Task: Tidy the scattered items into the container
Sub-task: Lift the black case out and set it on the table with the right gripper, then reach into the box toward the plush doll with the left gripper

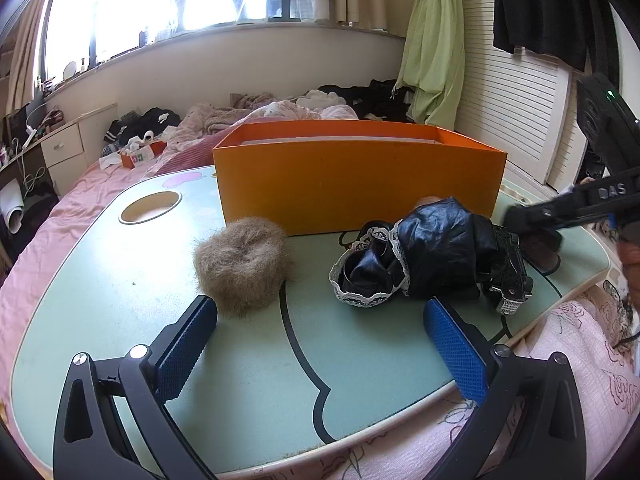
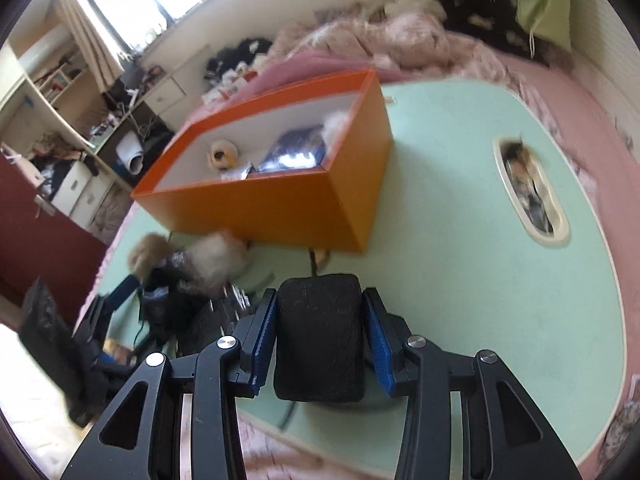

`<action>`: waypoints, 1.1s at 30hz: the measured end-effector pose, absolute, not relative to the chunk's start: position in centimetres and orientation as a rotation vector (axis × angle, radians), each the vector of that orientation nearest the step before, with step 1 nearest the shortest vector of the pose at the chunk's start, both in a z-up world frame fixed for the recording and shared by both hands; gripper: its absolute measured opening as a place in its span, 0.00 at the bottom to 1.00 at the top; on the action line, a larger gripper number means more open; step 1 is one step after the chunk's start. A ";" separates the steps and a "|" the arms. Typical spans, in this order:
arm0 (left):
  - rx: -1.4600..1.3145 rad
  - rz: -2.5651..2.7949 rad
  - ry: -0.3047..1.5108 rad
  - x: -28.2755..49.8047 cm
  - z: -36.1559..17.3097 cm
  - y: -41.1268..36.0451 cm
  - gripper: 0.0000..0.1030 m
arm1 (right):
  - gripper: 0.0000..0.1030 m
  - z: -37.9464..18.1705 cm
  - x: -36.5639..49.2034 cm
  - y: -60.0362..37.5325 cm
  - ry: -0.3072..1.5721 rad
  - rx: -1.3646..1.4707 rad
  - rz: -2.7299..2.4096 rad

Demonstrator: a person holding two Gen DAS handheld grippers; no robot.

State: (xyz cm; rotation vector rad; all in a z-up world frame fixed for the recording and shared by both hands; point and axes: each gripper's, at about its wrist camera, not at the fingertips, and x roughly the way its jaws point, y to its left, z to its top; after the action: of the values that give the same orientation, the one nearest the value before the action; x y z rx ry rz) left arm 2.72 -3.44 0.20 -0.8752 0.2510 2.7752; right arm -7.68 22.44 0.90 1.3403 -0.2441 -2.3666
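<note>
Two tongs: one per hand, both over the pale green tabletop (image 1: 120,280).
Left tongs (image 1: 320,320): released, blue pads spread wide, nothing between them, at the lower middle of the left wrist frame.
Right tongs (image 2: 319,336): clenched on a black rounded pad-like item (image 2: 318,336), low centre of the right wrist frame.
Orange box (image 1: 356,188): upper centre, open; some items inside, blurred, perhaps a booklet and a fluffy ball.
Tan fur scrunchie (image 1: 242,270): just before the box.
Black lace-trimmed bundle (image 1: 420,264): right of it.
</note>
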 end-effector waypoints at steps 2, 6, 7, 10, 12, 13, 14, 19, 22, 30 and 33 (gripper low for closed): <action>-0.875 2.774 0.249 2.7 0.2 -3.4 1.00 | 0.40 1.1 -7.8 21.3 -0.220 1.279 -2.370; -0.875 2.775 0.250 2.7 0.3 -3.4 1.00 | 0.62 2.0 -6.9 21.0 -0.263 1.140 -2.398; -0.875 2.775 0.250 2.7 0.3 -3.4 1.00 | 0.63 2.3 -6.3 21.2 -0.265 1.100 -2.417; -0.875 2.775 0.250 2.8 0.3 -3.4 1.00 | 0.63 2.6 -4.6 22.7 -0.214 1.019 -2.474; -0.875 2.775 0.250 2.8 0.2 -3.4 1.00 | 0.65 2.6 -3.1 23.3 -0.167 0.982 -2.494; -0.875 2.775 0.250 2.8 0.2 -3.4 1.00 | 0.66 2.4 -2.1 23.6 -0.123 0.957 -2.502; -0.875 2.776 0.250 2.8 0.3 -3.4 1.00 | 0.68 2.2 -1.5 23.6 -0.087 0.943 -2.510; -0.875 2.775 0.250 2.8 0.2 -3.4 1.00 | 0.75 -0.8 -0.1 21.6 0.145 0.944 -2.547; -0.875 2.776 0.252 2.8 0.3 -3.4 1.00 | 0.85 -1.7 0.1 20.3 0.192 0.859 -2.612; -0.872 2.775 0.256 3.0 0.6 -3.0 1.00 | 0.98 -2.3 -0.7 21.2 0.158 0.866 -2.591; -0.871 2.776 0.257 3.1 0.6 -2.9 1.00 | 0.99 -2.1 -0.5 21.1 0.162 0.864 -2.588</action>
State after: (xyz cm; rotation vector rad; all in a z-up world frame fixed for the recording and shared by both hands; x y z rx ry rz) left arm 3.08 -2.88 0.56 -0.8710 0.2566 2.7757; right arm -0.54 21.12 -2.14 0.8644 0.1621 -2.5881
